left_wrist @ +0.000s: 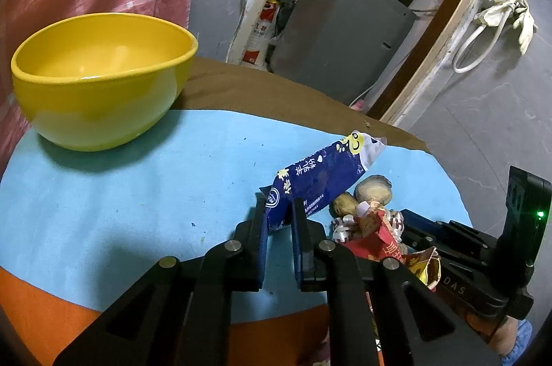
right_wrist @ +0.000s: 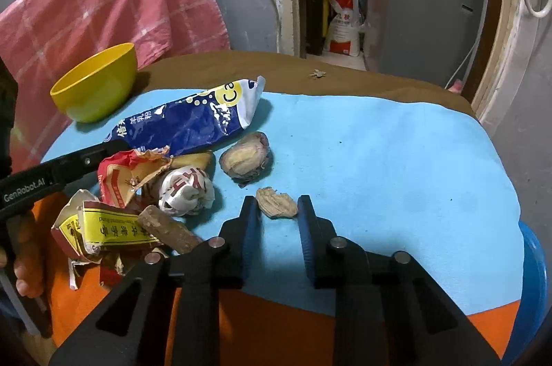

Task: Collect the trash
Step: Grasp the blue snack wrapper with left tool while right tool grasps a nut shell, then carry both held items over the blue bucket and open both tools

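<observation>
Trash pile sits on a blue mat, mat over an orange surface and a brown cloth.

Left gripper: jaws narrow, pads pressed on the lower end of a blue pouch. Pouch slopes up and away from the fingertips, torn top end far from the gripper. White Chinese characters on it; right view shows "Ca" on a yellow disc near the torn end. Side of this gripper's body reads "GenRobot.AI" in the right view.

Right gripper: jaws narrow, a small tan scrap between the fingertips. Both pads appear to touch it; I read it as held.

Left of the right gripper: red wrapper, crumpled white wrapper with red characters, yellow-and-red carton scrap with Chinese print, partly legible only, and a brown block lying on that scrap. Ahead of the right gripper, just beyond the tan scrap: a pale shell-like lump.

Yellow bowl stands ahead-left of the left gripper, well apart, upright. Pink checked cloth hangs behind it. Grey cabinet far ahead. Right gripper's body, seen in the left view, shows "DAS".
</observation>
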